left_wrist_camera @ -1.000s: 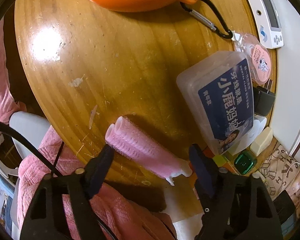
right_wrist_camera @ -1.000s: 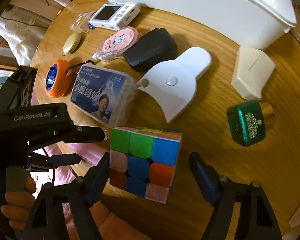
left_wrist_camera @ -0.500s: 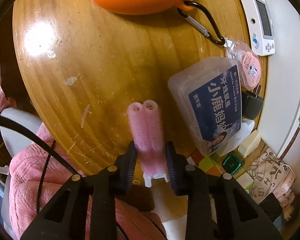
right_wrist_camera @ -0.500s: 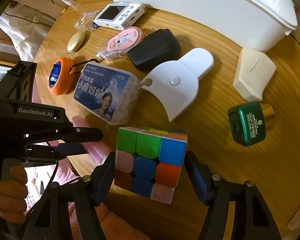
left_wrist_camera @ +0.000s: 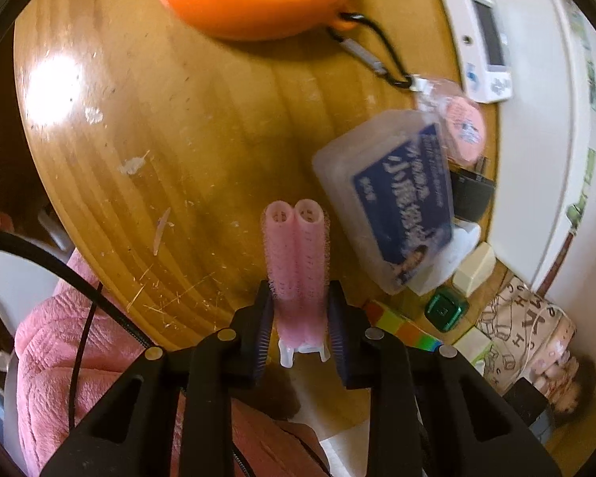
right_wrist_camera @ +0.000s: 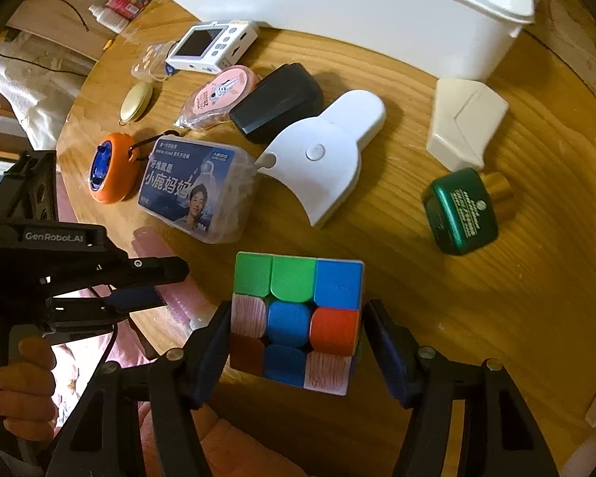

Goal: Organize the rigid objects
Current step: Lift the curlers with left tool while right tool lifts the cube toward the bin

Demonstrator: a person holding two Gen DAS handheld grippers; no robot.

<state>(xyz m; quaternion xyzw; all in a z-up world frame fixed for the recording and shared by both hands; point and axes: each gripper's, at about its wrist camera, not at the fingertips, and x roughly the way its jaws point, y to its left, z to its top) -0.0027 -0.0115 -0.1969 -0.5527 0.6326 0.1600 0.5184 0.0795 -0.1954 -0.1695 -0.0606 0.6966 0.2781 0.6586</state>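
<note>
Left gripper clamps one pink double hair roller; right gripper squeezes one puzzle cube

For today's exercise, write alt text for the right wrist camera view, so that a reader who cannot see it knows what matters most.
The right gripper closes on a multicoloured puzzle cube at the near edge of a round wooden table. Beyond lie a green tin, a floss-pick box, an orange case and a white bin; the left gripper grips something pink.
</note>
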